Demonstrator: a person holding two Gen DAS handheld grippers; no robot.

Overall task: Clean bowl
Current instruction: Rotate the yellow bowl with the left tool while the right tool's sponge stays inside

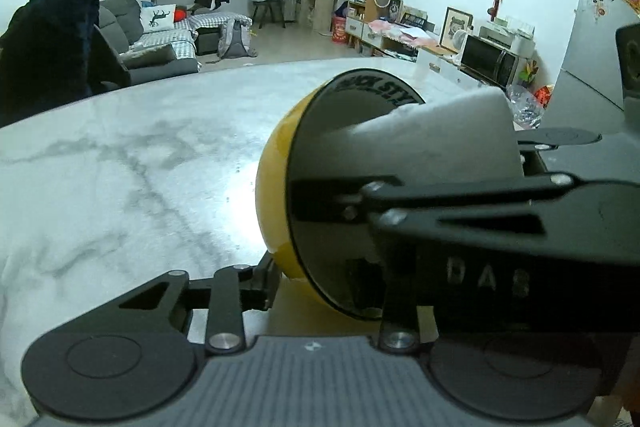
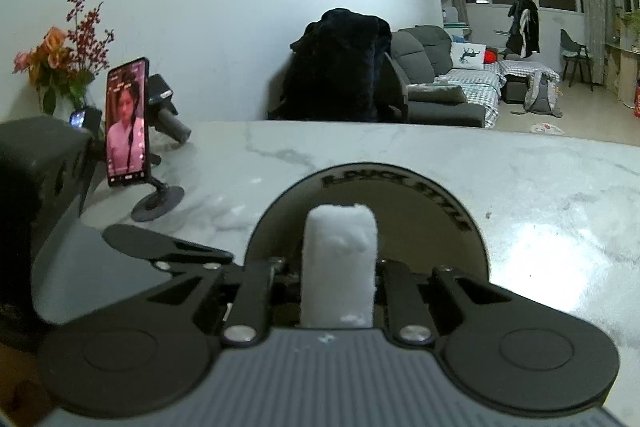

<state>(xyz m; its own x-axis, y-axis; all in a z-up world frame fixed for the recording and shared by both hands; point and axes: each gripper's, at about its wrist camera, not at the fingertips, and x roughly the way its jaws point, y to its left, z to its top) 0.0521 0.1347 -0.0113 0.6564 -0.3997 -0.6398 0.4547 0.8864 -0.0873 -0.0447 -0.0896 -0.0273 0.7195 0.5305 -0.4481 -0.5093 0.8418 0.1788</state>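
A: How do the tools stand?

B: The right gripper [image 2: 339, 269] is clamped on a white sponge [image 2: 339, 263], a thick upright block squeezed between its fingers, with the top end poking forward into the bowl [image 2: 460, 239].

A: And the left one?

B: The left gripper [image 1: 320, 255] has the bowl's [image 1: 276, 187] rim between its fingers: the left finger [image 1: 260, 287] sits against the yellow outside, the right finger [image 1: 336, 199] lies inside on the black wall. Closed on the rim, as far as the left view shows.

A: What does the bowl look like?

B: Yellow outside, glossy black inside, with black lettering around a pale rim band.

A: Which way does it point?

B: It is tipped on its side on the marble table [image 1: 120, 167], near the near edge. In the left view its mouth opens rightward, toward the sponge [image 1: 440, 139]; the yellow bottom faces left. In the right view the mouth faces the camera.

A: Does the sponge touch the inside?

B: It reaches inside; contact I cannot tell.
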